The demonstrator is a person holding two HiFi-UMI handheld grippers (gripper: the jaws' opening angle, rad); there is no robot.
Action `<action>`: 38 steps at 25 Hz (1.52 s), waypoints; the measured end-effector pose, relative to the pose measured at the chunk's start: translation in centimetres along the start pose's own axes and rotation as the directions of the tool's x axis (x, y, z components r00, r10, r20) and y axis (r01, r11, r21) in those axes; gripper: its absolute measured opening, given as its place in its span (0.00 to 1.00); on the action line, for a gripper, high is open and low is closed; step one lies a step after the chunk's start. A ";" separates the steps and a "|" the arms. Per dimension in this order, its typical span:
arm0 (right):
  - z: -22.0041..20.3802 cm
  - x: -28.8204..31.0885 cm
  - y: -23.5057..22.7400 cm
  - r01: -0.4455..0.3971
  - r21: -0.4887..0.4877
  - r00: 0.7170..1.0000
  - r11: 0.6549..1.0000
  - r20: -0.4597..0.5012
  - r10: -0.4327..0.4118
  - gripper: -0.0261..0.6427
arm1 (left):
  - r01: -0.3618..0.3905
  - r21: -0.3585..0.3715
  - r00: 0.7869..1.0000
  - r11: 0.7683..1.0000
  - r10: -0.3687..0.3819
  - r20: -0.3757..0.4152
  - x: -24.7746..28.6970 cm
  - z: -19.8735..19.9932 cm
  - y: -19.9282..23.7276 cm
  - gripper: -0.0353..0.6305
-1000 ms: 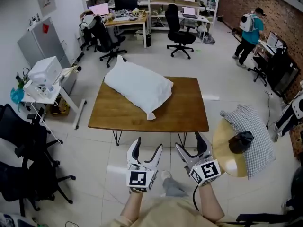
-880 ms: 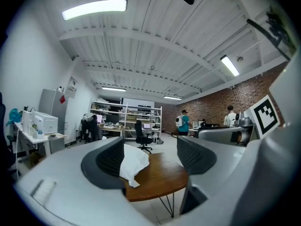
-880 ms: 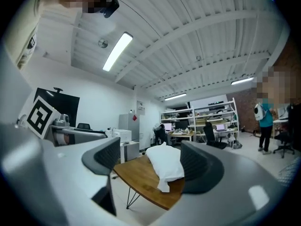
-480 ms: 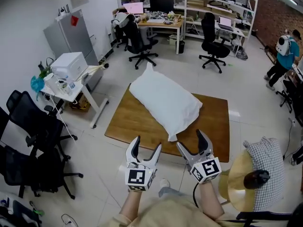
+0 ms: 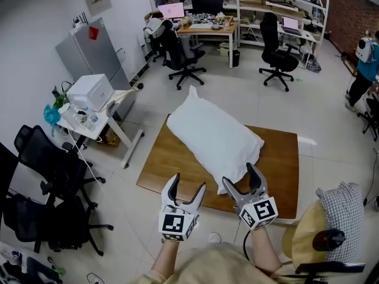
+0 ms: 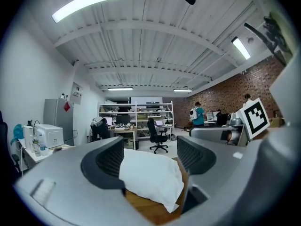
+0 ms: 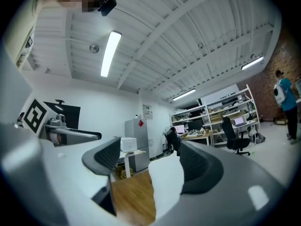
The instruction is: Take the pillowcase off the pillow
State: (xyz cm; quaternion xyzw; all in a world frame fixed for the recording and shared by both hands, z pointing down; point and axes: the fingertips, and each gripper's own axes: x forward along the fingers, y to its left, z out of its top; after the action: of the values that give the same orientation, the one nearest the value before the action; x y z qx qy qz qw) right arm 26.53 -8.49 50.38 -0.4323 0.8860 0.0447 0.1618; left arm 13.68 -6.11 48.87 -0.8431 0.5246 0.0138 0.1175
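left hand-held gripper (image 5: 186,183) hovering by worktop (image 5: 172,165) edge, jaws apart, empty | right hand-held gripper (image 5: 240,177) pointing slightly up, also gaping, empty | pillow (image 5: 214,136) near corner hiding behind right finger

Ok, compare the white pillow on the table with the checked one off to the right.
The white pillow is plain; the checked pillow has a grey-and-white grid. The white pillow lies on the wooden table; the checked pillow rests on a yellow seat beside that table. Both are plump, and neither is held.
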 end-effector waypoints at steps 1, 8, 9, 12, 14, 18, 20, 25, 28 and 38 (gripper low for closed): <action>-0.5 1.0 0.3 -0.010 -0.002 1.000 1.000 0.000 0.010 0.61 | -0.007 -0.002 1.000 1.000 0.007 -0.004 0.3 -0.6 1.2 0.57; -3.1 5.7 -0.2 -0.020 0.001 0.999 1.000 -0.029 0.020 0.58 | 0.000 -0.006 1.000 1.000 0.000 -0.005 2.8 -3.2 5.8 0.57; -3.4 6.5 -0.2 -0.020 -0.005 1.000 1.000 -0.024 0.020 0.58 | 0.002 0.003 1.000 1.000 -0.002 -0.004 3.2 -3.8 6.7 0.57; -4.0 9.6 -0.4 0.002 -0.019 1.000 1.000 -0.009 -0.002 0.58 | 0.031 0.000 1.000 1.000 -0.031 0.005 5.5 -4.9 9.7 0.57; -4.9 11.6 -0.9 0.040 -0.016 0.999 0.999 -0.012 -0.040 0.58 | 0.074 -0.013 0.997 0.997 -0.074 0.009 7.0 -5.4 11.5 0.57; -9.2 15.8 0.1 0.120 -0.038 0.993 0.992 -0.016 -0.121 0.58 | 0.165 -0.035 0.986 0.986 -0.165 0.026 8.1 -9.0 16.9 0.57; -10.5 18.1 1.5 0.159 -0.069 0.987 0.985 0.003 -0.159 0.58 | 0.212 -0.041 0.976 0.976 -0.210 0.051 8.3 -10.3 20.2 0.57; -11.6 22.9 3.2 0.285 -0.097 0.958 0.954 0.001 -0.286 0.58 | 0.365 -0.044 0.931 0.930 -0.364 0.043 10.6 -12.2 25.8 0.56; -14.1 26.0 4.4 0.331 -0.121 0.941 0.936 -0.035 -0.337 0.58 | 0.467 -0.042 0.884 0.883 -0.467 0.019 12.5 -14.9 28.9 0.56; -13.5 28.3 -0.5 0.443 -0.128 0.888 0.887 -0.076 -0.454 0.58 | 0.670 -0.051 0.696 0.741 -0.650 -0.306 22.6 -27.1 24.1 0.56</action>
State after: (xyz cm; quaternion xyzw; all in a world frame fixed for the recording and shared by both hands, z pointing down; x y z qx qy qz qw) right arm 7.29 -33.02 53.92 -0.6352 0.7655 0.0309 0.0979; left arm -0.29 -41.96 67.51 -0.9622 0.1989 -0.1761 0.0597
